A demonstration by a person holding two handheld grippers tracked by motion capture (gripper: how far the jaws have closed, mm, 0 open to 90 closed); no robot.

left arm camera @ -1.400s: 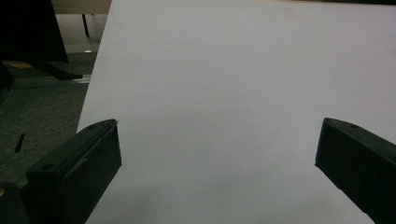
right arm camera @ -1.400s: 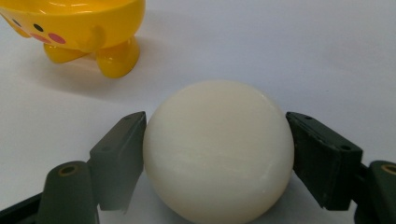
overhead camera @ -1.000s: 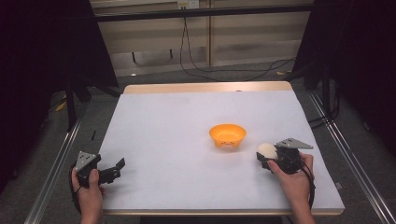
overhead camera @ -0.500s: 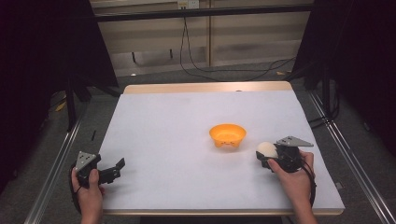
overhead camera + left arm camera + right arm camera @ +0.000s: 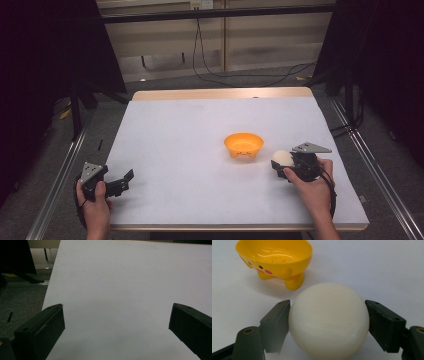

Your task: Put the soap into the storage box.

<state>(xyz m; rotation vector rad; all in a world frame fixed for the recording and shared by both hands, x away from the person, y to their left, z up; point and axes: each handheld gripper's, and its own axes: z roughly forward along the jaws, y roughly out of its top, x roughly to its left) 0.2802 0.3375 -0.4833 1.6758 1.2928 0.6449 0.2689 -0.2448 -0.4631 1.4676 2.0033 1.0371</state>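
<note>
High view: white counter [image 5: 200, 150] across the middle of the frame, wooden edge along its far side, dark floor and cables beyond. Orange bowl [image 5: 243, 145] right of centre, upright on short feet. Cream ball [image 5: 282, 159] just lower right of the bowl, near it but apart, clamped in the right tongs [image 5: 280, 166], held by the right hand [image 5: 312, 187] at lower right; grey three-cornered plate on top of the tongs. Left tongs [image 5: 125, 179] at lower left, near the counter's left edge, held by the left hand [image 5: 95, 207], jaws apart and pointing toward frame centre. Right gripper view: ball [image 5: 329, 320] filling the lower centre, one black jaw pressed against each side, right tongs [image 5: 328, 322] thus clamped on it; bowl [image 5: 274, 257] at upper left, yellow-orange, with a small painted face of dark dots and a pink cheek on its wall, holes in its floor, feet resting on the counter [image 5: 374, 267]. Whether the ball touches the counter: cannot tell. Left gripper view: left tongs [image 5: 116, 320] wide apart, one jaw at lower left, the other at lower right, bare counter [image 5: 125, 285] between them; floor at the left edge.
</note>
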